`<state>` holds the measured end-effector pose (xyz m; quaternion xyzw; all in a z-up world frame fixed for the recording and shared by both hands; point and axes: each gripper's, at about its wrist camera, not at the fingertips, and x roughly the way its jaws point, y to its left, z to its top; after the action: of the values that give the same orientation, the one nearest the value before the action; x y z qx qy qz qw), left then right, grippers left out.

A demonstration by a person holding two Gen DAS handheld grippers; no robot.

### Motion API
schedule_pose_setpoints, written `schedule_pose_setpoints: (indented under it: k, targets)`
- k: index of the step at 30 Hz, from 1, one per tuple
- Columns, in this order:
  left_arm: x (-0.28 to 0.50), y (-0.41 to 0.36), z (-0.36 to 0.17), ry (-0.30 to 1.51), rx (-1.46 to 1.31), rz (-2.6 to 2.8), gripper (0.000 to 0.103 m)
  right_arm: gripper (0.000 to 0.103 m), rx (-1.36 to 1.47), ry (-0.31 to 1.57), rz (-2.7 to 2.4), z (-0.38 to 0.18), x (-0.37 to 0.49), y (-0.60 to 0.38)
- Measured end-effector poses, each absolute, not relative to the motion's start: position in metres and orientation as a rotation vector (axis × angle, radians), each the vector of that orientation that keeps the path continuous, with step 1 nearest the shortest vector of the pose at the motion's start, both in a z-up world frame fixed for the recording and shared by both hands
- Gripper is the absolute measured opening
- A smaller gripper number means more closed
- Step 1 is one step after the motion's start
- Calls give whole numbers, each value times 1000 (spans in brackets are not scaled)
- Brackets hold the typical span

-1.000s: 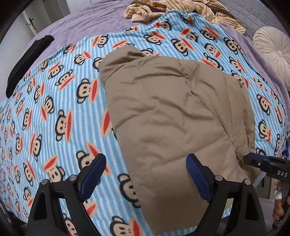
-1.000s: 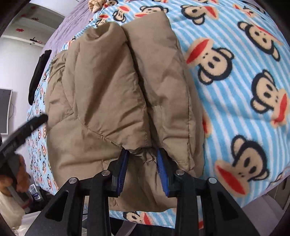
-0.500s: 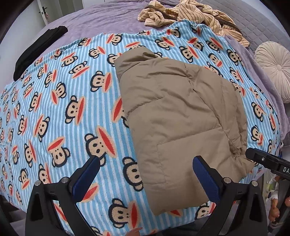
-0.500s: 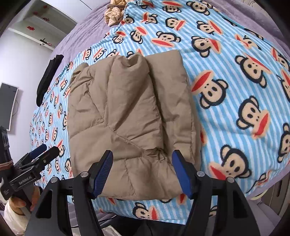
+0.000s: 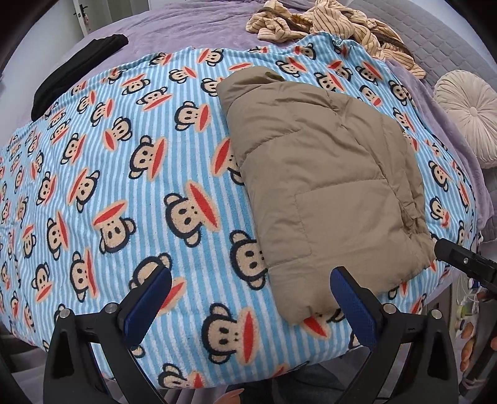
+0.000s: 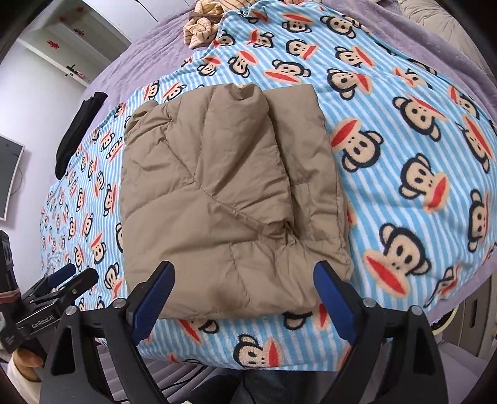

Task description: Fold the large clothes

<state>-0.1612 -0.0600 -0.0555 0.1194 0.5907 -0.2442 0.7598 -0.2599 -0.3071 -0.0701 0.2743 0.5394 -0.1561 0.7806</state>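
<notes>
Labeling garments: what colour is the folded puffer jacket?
Plain tan-khaki puffer jacket; right wrist view shows it best.

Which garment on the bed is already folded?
The tan puffer jacket, a flat bundle on the monkey blanket; the striped garment lies crumpled.

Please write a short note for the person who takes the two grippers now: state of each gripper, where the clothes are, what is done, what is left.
Left gripper: open, empty, over the monkey-print blanket.
Right gripper: jaws opening, nothing pinched, above the near edge of the tan padded jacket.
Jacket: folded into a compact bundle, lying flat on the blanket near the bed's front edge.
Done: this jacket looks folded.
Left: striped beige clothes lie crumpled at the far end; probably next. A black garment lies at the far left.
</notes>
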Motion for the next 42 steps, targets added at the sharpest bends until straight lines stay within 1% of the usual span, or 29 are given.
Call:
schedule_pose_setpoints:
  k: [5,13,19,25,42]
  targets:
    - [-170,-47,-52,1275,271,-541,102,103,591,1140,-343,-66,-270,-290]
    - [-181,-24,-55,1277,273,-538,102,103,604,1189,-341,-70,-288,-267]
    - [-186,-19,-61,1316,263,-566,102,103,644,1211,-347,-78,-299,-261]
    - [-175,-36,-73,1364,235,-536,102,103,623,1240,-337,-77,-291,-271]
    - [-122,-108,-94,1414,212,-437,102,103,625,1338,-280,-89,-226,-370]
